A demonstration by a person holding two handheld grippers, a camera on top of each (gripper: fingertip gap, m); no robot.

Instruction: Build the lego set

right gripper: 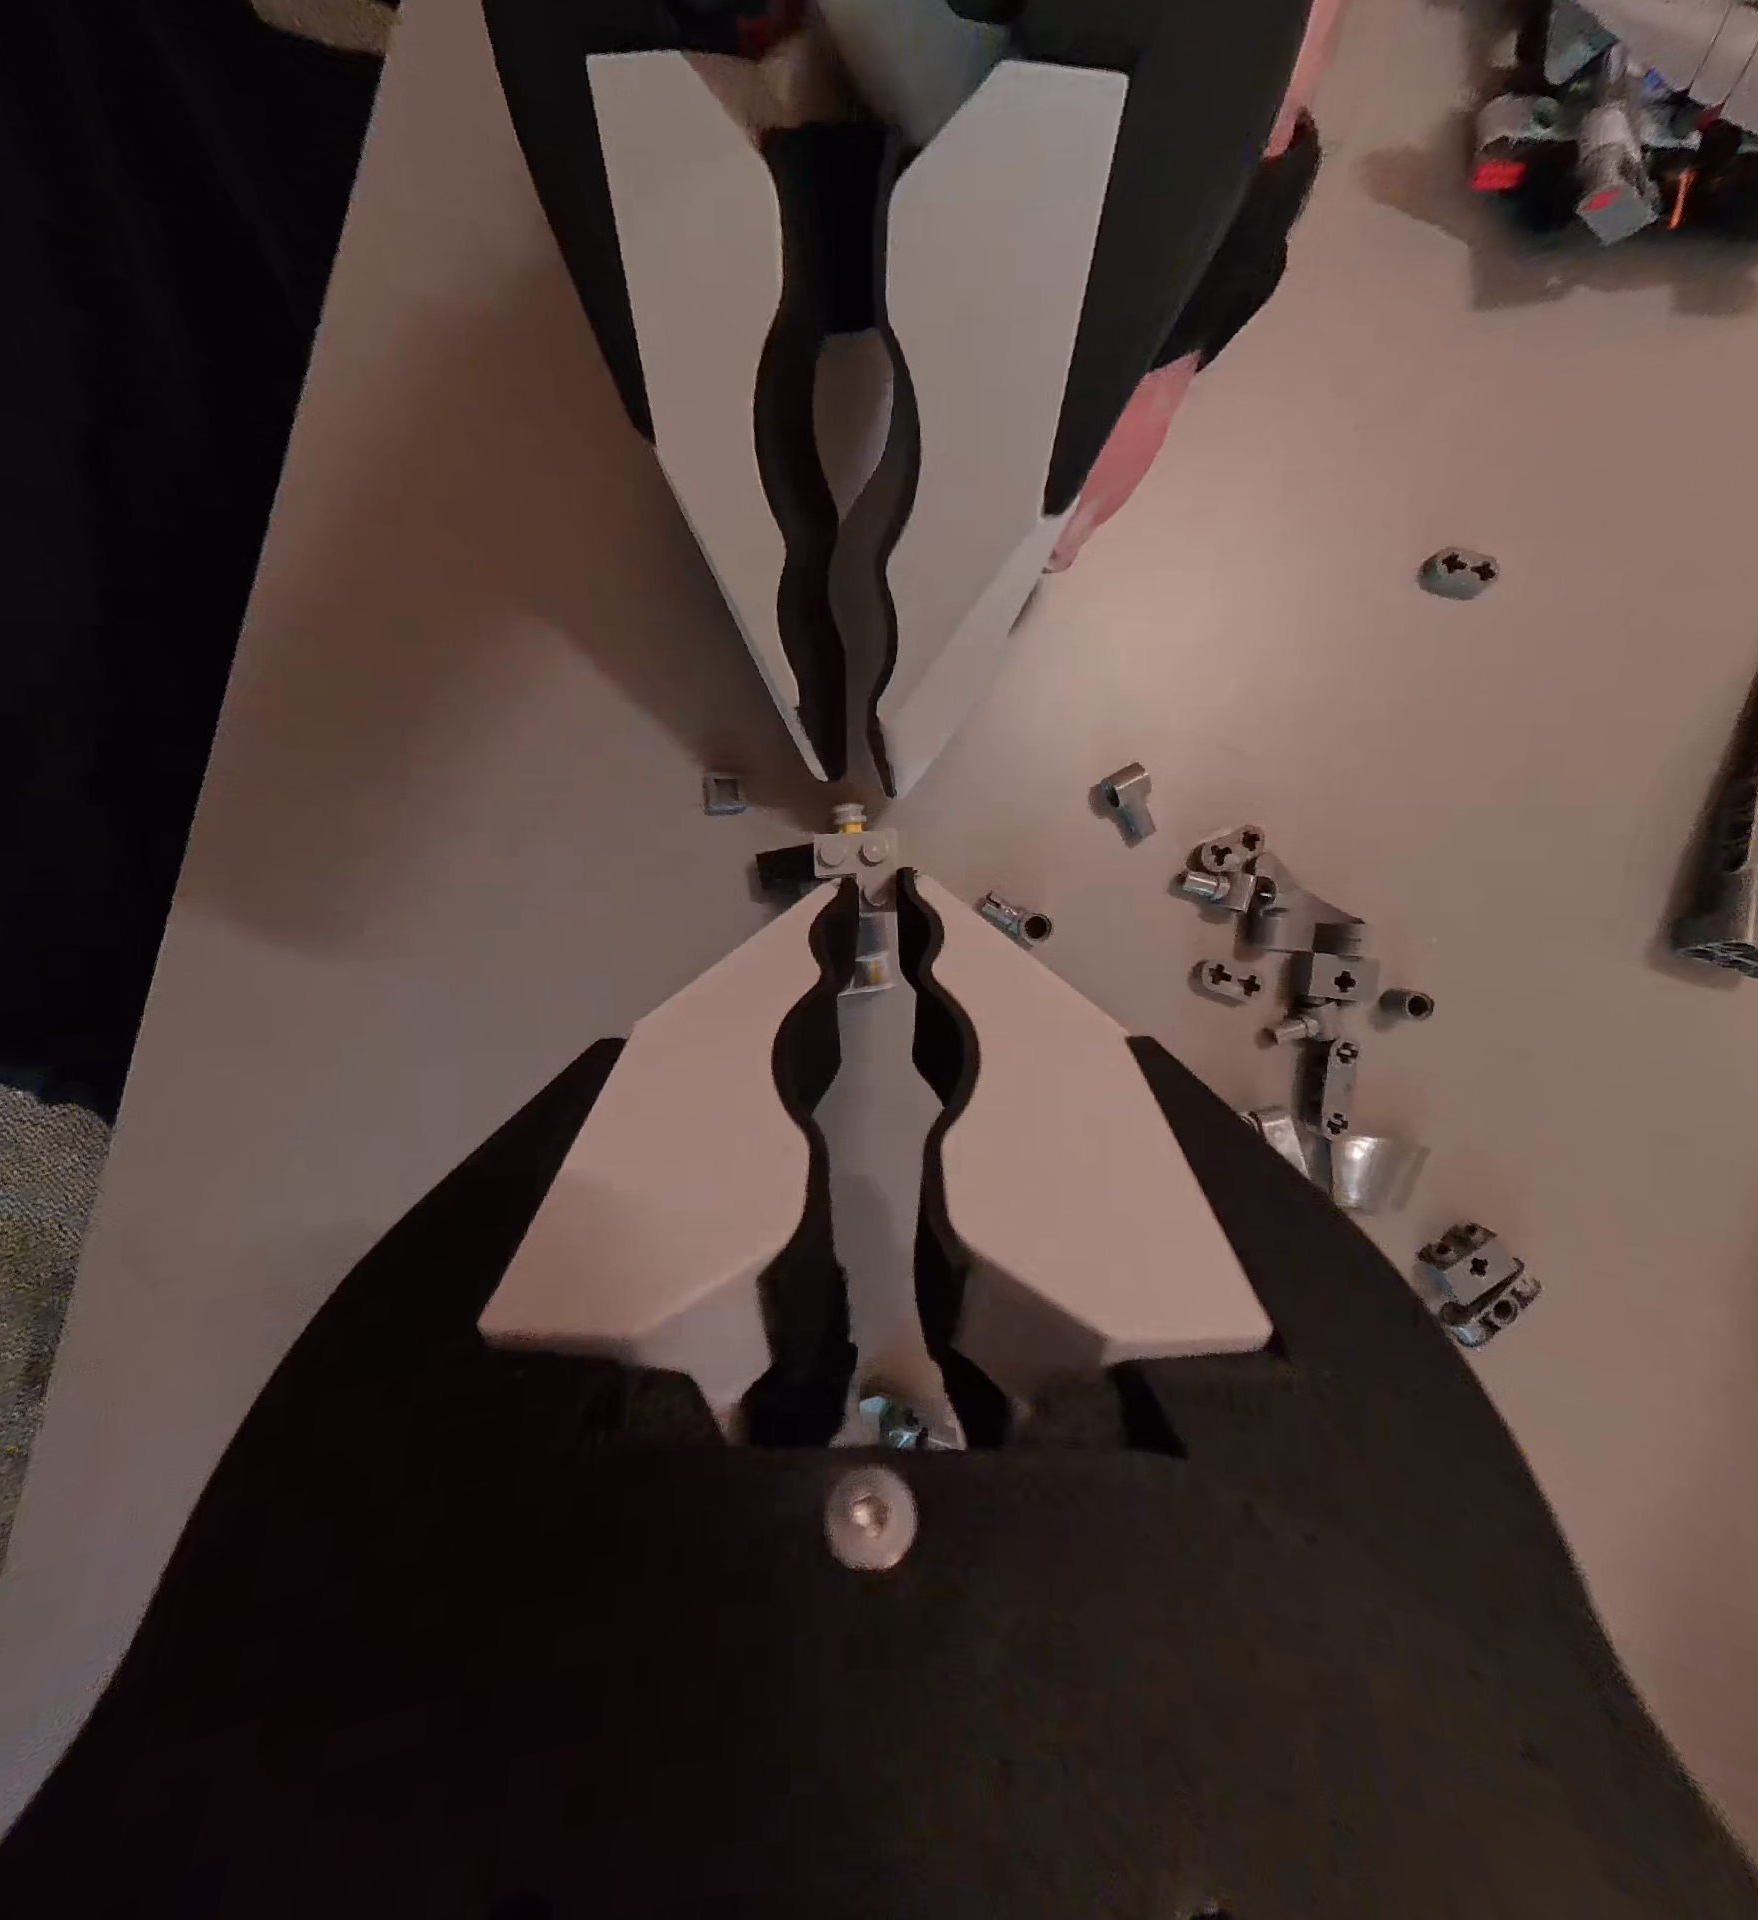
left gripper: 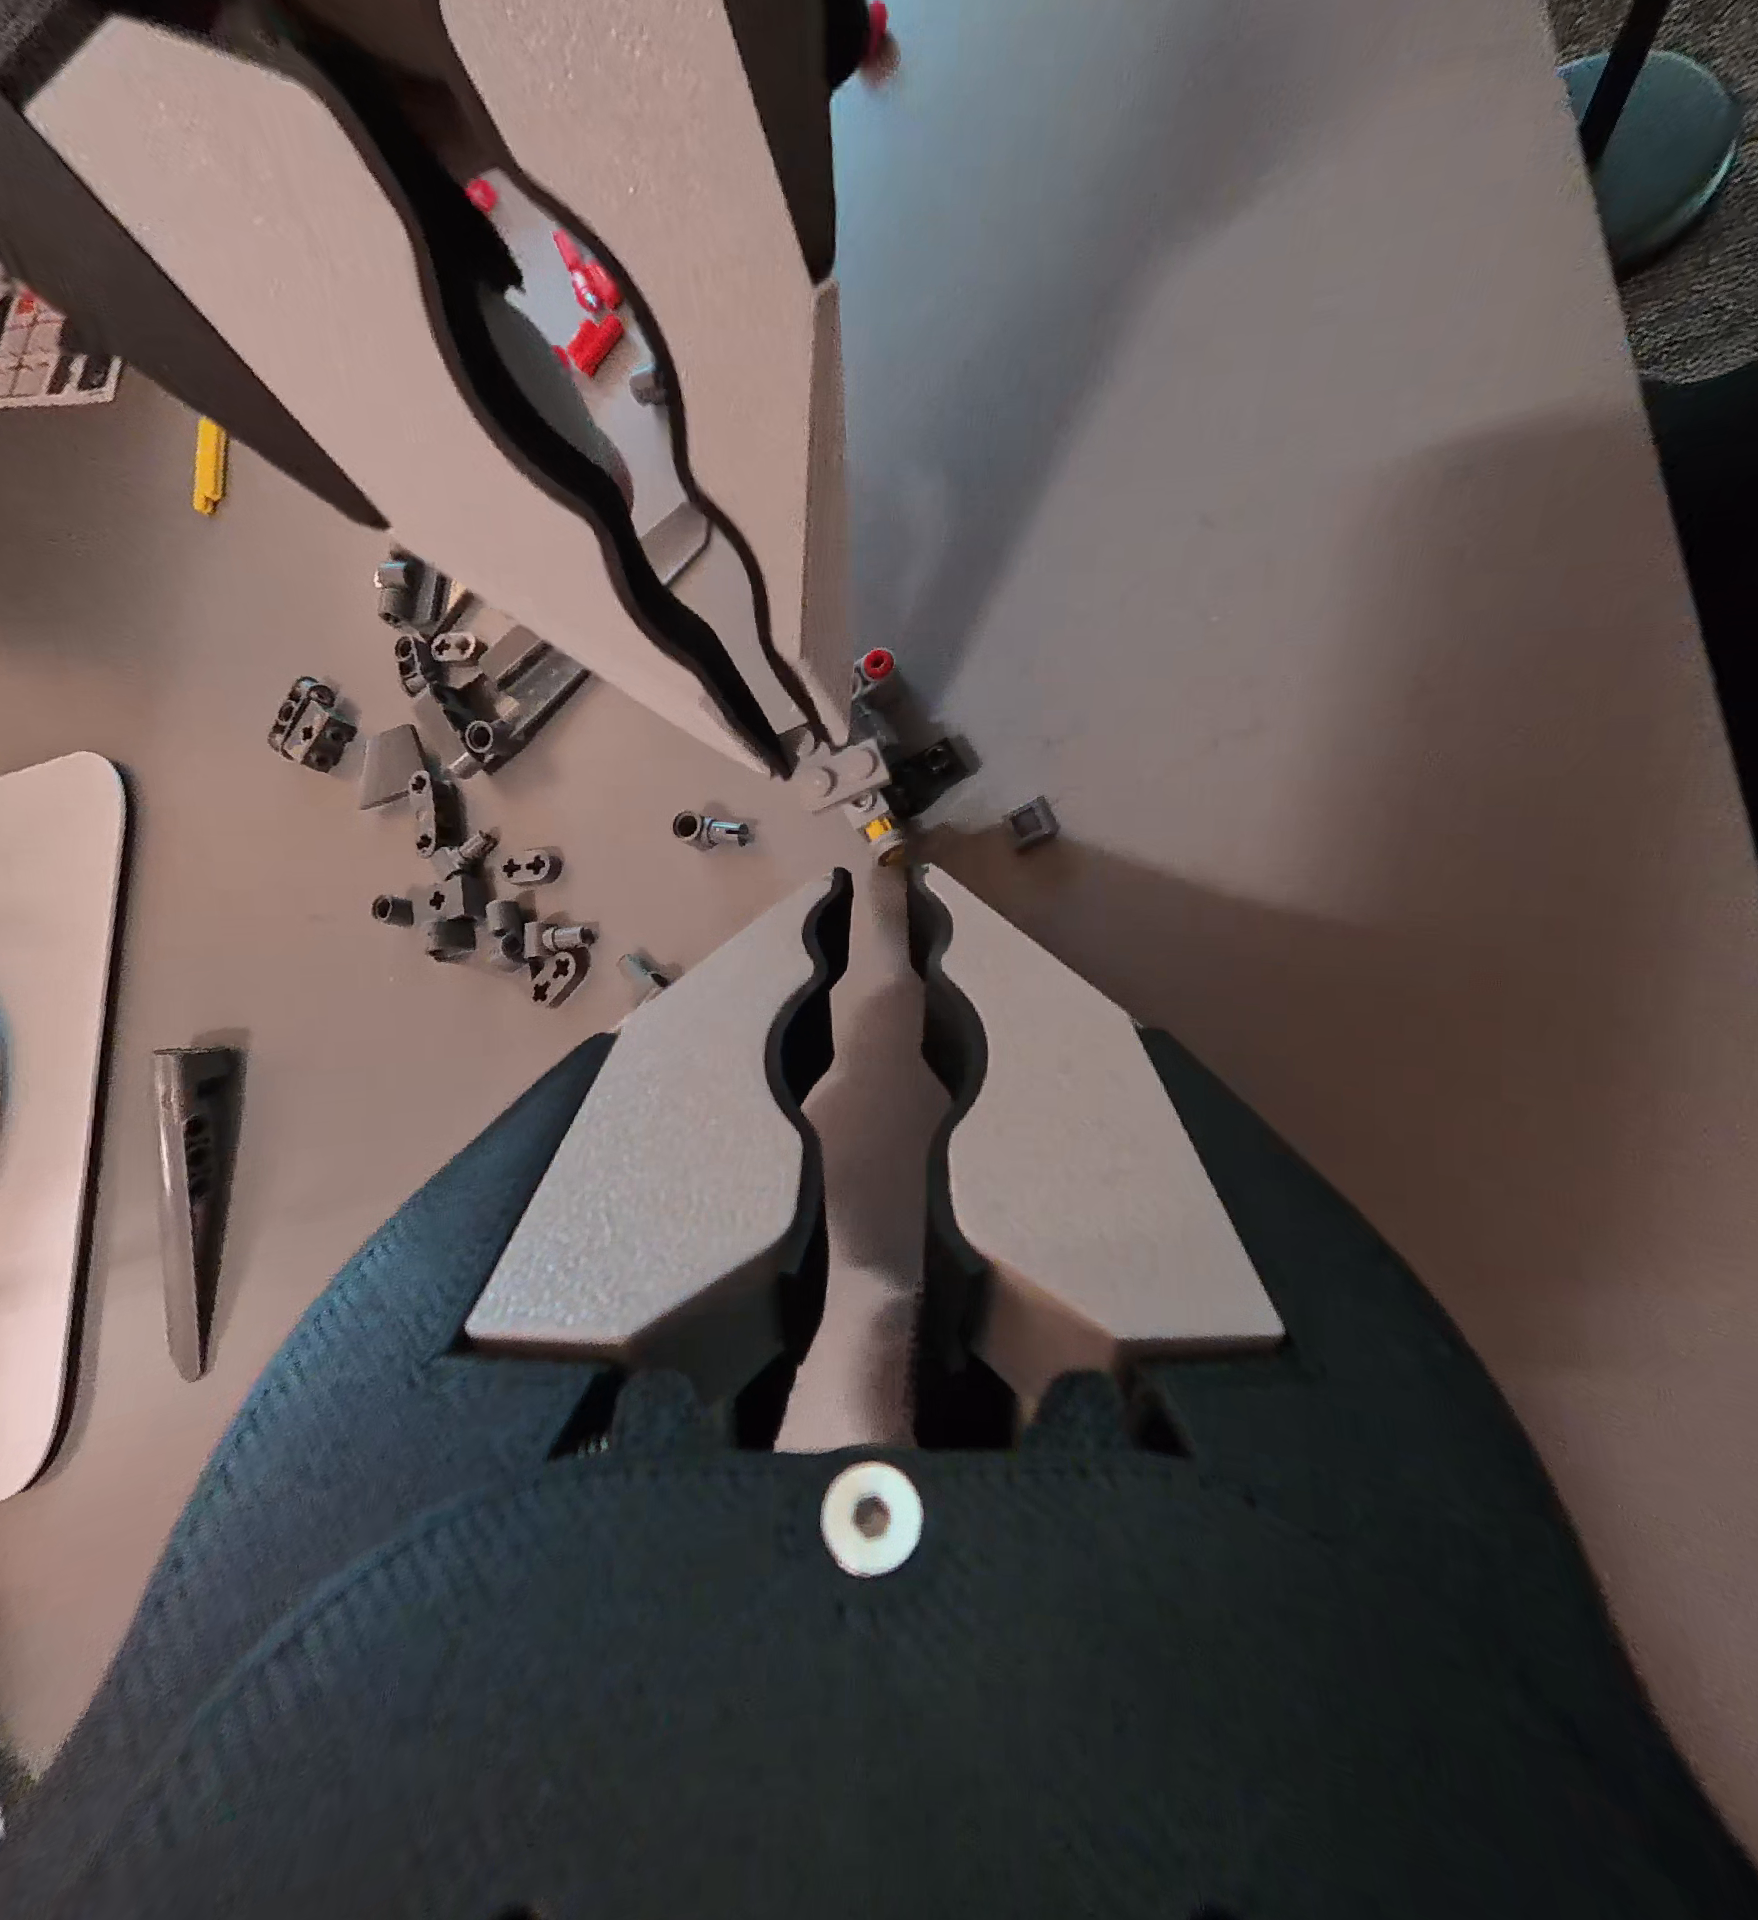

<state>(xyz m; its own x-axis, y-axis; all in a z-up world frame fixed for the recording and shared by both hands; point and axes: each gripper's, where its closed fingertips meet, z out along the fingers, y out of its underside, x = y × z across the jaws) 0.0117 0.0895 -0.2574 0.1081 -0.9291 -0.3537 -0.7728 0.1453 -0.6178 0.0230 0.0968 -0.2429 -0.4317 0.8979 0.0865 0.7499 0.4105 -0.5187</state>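
Now | right gripper pinching small brick assembly near tabletop edge | left gripper slightly spread, facing its yellow-tipped end | light, stiff, likely pops apart; gripping grey stem.

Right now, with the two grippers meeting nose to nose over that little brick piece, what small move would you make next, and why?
Probably ease the left gripper forward: its fingers stand slightly apart just short of the yellow-ringed peg, while the right gripper grips the small brick assembly's other end.
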